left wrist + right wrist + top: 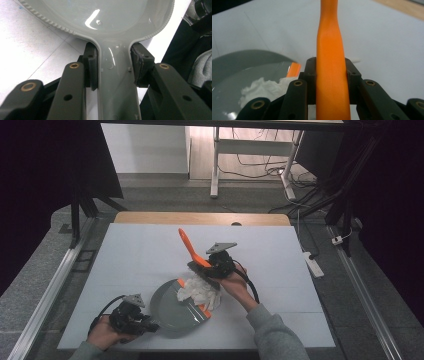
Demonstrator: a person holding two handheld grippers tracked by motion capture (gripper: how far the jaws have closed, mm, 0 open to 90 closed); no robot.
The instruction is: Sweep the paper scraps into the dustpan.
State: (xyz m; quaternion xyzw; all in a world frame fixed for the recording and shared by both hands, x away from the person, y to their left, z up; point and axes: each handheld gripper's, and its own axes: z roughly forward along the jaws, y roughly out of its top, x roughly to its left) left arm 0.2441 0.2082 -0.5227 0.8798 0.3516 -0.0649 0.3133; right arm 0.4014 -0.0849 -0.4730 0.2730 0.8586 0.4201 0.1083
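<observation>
Between the two tools, the grey dustpan lies flat near the tabletop front edge, handle clamped in the left tool, while the right tool clamps the orange brush, handle slanting up-left over open tabletop beyond, white crumpled paper at the dustpan's mouth.
</observation>
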